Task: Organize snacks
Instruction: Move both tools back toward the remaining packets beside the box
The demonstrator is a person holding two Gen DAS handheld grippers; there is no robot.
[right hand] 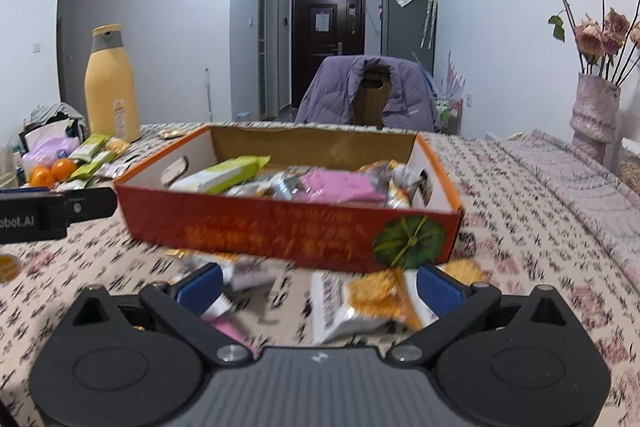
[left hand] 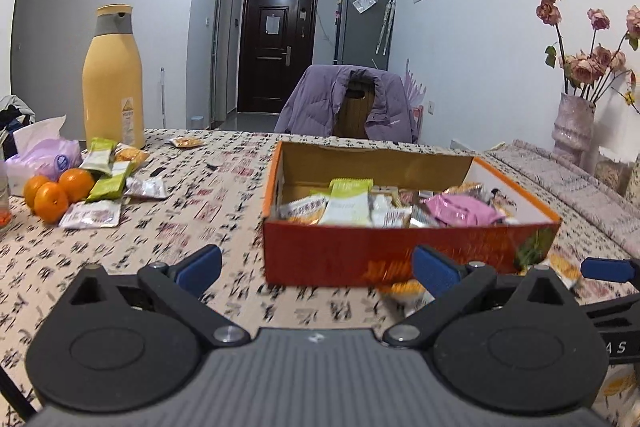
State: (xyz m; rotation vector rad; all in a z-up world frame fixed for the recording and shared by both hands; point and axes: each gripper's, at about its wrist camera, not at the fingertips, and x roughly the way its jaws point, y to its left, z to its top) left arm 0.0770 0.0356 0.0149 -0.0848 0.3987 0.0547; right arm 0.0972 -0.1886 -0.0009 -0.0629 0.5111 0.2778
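Observation:
An open orange cardboard box (left hand: 360, 251) sits on the patterned tablecloth and holds several snack packets, among them a green-white one (left hand: 348, 203) and a pink one (left hand: 460, 209). The box shows in the right wrist view (right hand: 280, 231) too. My left gripper (left hand: 316, 271) is open and empty, in front of the box's left corner. My right gripper (right hand: 320, 287) is open, low over loose packets in front of the box: an orange cracker packet (right hand: 372, 303), a white packet (right hand: 244, 273) and a pink one (right hand: 228, 331). More packets (left hand: 108, 179) lie at the far left.
A yellow thermos jug (left hand: 113, 79) stands at the back left by three oranges (left hand: 56, 191) and a tissue pack (left hand: 44, 155). A vase of dried roses (right hand: 592, 115) stands at the right. A chair with a purple jacket (left hand: 348, 103) is behind the table.

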